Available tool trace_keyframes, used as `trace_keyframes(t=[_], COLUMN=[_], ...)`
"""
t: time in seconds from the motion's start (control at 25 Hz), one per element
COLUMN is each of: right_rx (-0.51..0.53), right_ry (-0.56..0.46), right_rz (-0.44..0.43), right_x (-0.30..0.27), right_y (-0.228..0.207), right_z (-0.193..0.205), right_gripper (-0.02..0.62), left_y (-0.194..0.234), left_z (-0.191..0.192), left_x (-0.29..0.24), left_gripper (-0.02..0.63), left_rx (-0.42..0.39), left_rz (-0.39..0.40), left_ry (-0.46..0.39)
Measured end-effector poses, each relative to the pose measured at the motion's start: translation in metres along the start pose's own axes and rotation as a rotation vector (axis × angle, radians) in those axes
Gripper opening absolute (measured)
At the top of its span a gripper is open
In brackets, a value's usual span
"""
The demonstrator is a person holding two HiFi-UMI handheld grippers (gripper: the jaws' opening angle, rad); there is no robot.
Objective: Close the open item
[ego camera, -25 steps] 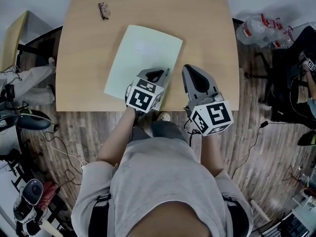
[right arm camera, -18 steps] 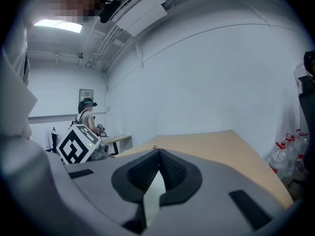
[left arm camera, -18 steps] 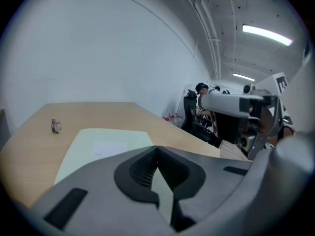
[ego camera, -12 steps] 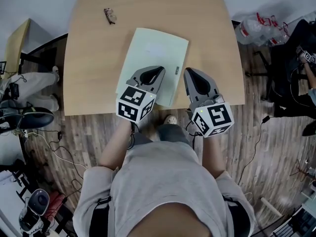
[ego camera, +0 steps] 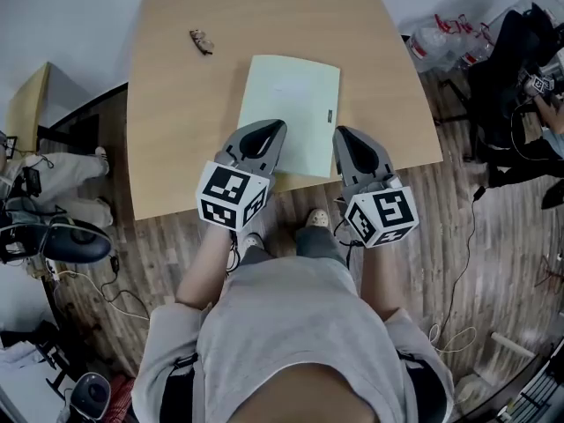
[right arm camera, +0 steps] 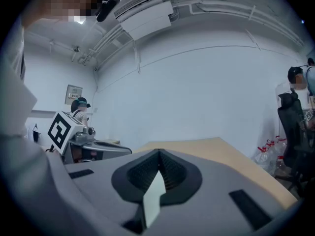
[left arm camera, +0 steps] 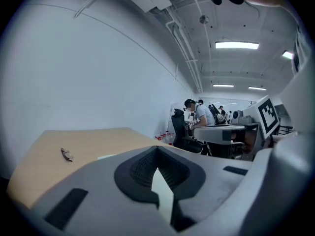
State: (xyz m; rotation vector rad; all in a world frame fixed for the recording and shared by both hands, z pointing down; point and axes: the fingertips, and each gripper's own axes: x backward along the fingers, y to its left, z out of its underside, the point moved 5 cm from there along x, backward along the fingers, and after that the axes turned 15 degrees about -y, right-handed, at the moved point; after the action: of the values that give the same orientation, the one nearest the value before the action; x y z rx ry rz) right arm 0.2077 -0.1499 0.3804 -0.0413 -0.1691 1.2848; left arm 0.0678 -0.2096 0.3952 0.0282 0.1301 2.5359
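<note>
Pale green folder (ego camera: pixel 295 95) flat on bench (ego camera: pixel 176 122). Left gripper (ego camera: pixel 270 130), right gripper (ego camera: pixel 345 136) at its near edge, jaws pressed together.

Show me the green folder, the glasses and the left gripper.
folder (ego camera: pixel 291 104), head view, middle of its cover
glasses (ego camera: pixel 202 41), head view, middle of the frame
left gripper (ego camera: pixel 271 129), head view, tips of its shut jaws

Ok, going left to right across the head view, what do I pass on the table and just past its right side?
small dark object, maybe folded glasses → pale green folder → right tongs → bag of plastic bottles on the floor
</note>
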Motion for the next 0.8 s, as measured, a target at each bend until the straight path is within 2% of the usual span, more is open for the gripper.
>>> trace_keyframes(t=[0.56,0.8], right_rx=[0.079,0.097], right_ry=[-0.068,-0.091], right_rz=[0.146,0.189], right_x=[0.041,0.052], right_y=[0.079,0.117], right_z=[-0.023,-0.023], right_gripper=[0.005,0.005], left_y=[0.002,0.007], left_z=[-0.035,-0.044], left_x=[0.077,0.112], left_gripper=[0.015,0.015], left_rx=[-0.074,-0.079], left_rz=[0.093,0.13], left_ry=[-0.103,-0.147])
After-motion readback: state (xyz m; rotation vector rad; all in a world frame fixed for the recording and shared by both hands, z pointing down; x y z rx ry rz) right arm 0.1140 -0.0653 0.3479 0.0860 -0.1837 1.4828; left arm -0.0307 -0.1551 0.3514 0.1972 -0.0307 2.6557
